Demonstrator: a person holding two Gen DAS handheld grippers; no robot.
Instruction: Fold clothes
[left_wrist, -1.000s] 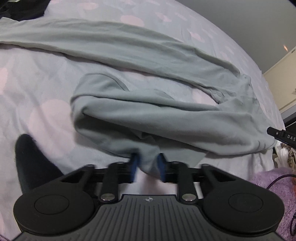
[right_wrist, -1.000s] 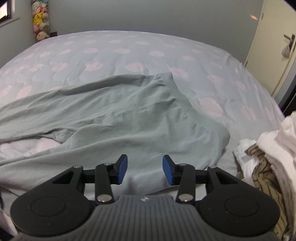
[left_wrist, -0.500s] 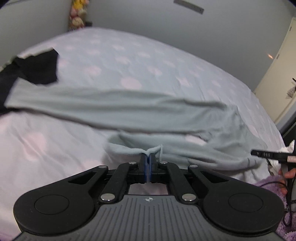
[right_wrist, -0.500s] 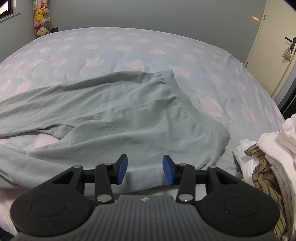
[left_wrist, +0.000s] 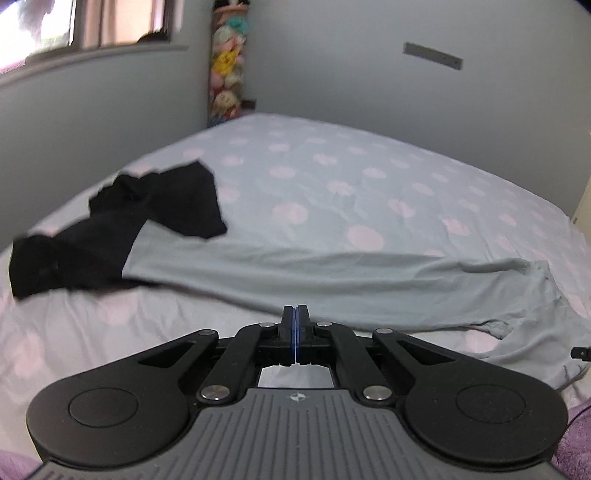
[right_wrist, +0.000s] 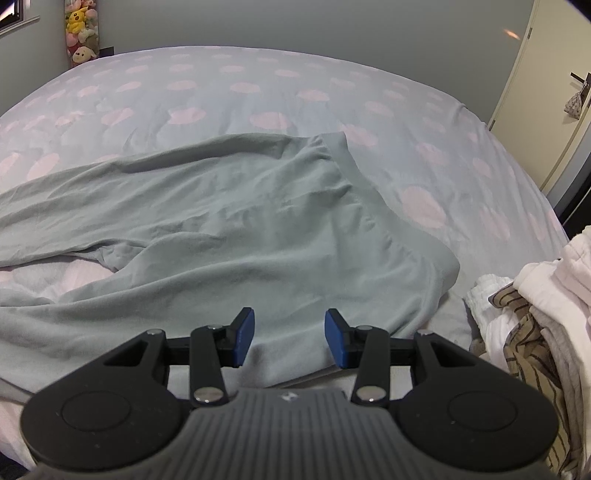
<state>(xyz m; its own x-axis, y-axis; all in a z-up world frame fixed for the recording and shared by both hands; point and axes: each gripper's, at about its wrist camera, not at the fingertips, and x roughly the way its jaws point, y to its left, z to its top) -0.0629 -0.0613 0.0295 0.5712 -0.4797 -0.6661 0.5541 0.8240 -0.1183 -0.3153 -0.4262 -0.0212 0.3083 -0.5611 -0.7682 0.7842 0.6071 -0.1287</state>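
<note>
The grey-green trousers (right_wrist: 229, 229) lie spread on the bed (right_wrist: 295, 96), which serves as the reference for all positions. The waistband end lies toward the near right part of the bed; one leg (left_wrist: 314, 273) runs flat across the bed toward its left side, where its end meets a black garment (left_wrist: 122, 225).

The left gripper (left_wrist: 296, 325) has its jaws pressed fully together. No cloth shows between the blue pads, and the zone under the tips is hidden by the gripper body, so whether a thin hem is pinched there cannot be told. The right gripper (right_wrist: 290, 341) stands wide open just over the near edge of the trousers, holding nothing.

Judgement on the step in hand: the second leg appears to be in the process of being laid out or brought over the first. For a clean result, the right gripper should pin or grip the waistband edge before any pull, and the leg should be drawn taut along its seam so the creases near the crotch flatten.

Limits of view: the left-wrist picture is motion-blurred. A pile of mixed laundry (right_wrist: 535, 314) at the right edge of the bed is cut off by the frame. The near leg's full run is hidden below both grippers.
</note>
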